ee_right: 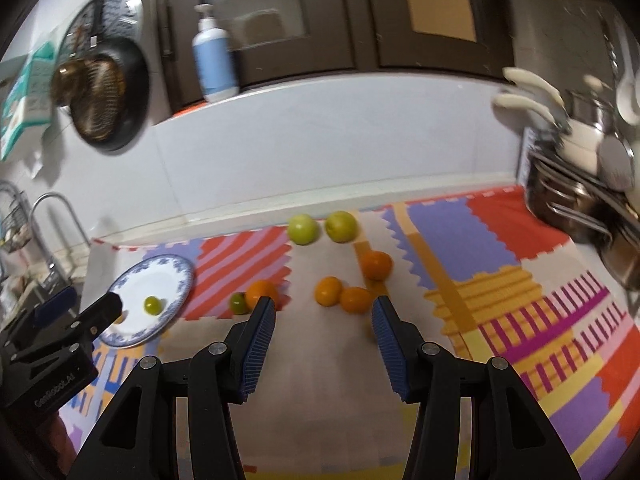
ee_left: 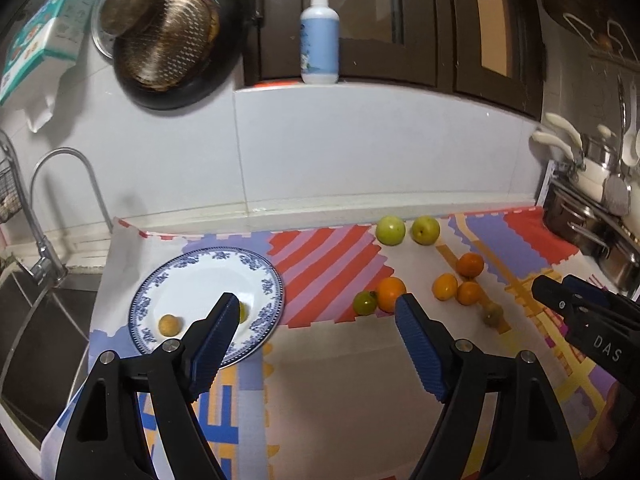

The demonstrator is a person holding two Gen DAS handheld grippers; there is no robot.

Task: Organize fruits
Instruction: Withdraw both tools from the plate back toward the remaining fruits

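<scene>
Both tongs released, empty: left (ee_left: 316,304) beside plate (ee_left: 192,270) (two small fruits on it), right (ee_right: 322,308) just short of oranges (ee_right: 354,299); green apples (ee_right: 303,229) beyond.

Both wrist views look forward and down along their fingers at the table (ee_left: 340,380), toward the back wall. The left view sits near the plate (ee_left: 256,264); the right view faces the oranges (ee_right: 328,291). Both share plate, fruit and wall.

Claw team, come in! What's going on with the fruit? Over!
Left claw open, empty. Right claw open, empty. Two small fruits on plate; oranges and green apples loose on mat. Nothing blocking.
</scene>
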